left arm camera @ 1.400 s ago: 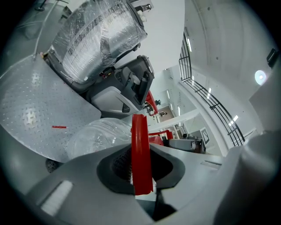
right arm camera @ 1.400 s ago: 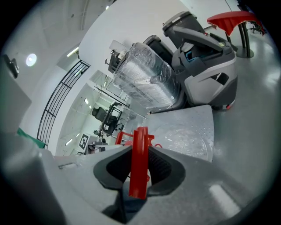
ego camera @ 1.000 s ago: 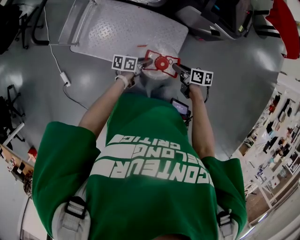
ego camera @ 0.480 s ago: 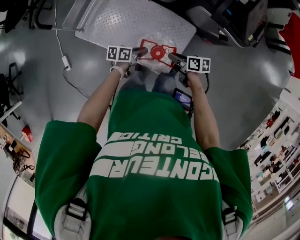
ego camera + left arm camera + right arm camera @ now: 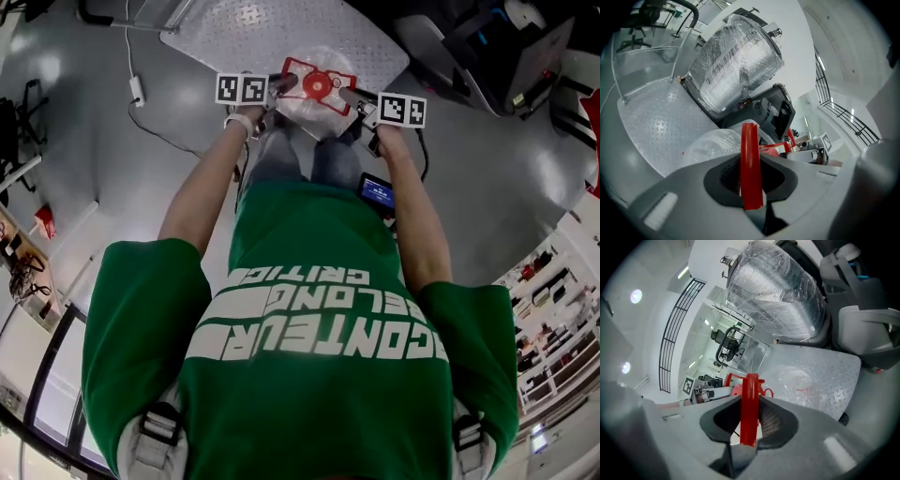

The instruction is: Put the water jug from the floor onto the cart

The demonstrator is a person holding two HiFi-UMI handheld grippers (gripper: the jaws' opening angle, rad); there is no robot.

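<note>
- Left tongs (image 5: 274,84) are clamped on one side of the red handle frame (image 5: 751,164), and right tongs (image 5: 351,94) are clamped on the opposite side. Both gripper views show the red strip pinched between the pads.
- The water jug (image 5: 311,114) hangs between the two tongs in front of the person. It is off the floor (image 5: 112,169) and sits at the near edge of the cart deck (image 5: 281,28). We cannot tell whether its base touches the plate yet.
- Step as we read it: the lift is done and the set-down on the cart is not yet done.
- We would carry the jug further in over the deck before lowering, so the whole base lands on the plate and not half off the edge.
- Both tongs should stay level with each other. If one side drops, the frame twists in the pads and the jug swings.
- The strip is thin and the load looks heavy, so the grip should be held firm until the deck takes the weight. Only then should the tongs part.
- Lower it straight and slowly, with no sideways drag on the studded plate.
- We would stop short of the stretch-wrapped load (image 5: 736,61) behind the deck.
- Risk: the strip could slip through the pads on a jerk.
</note>
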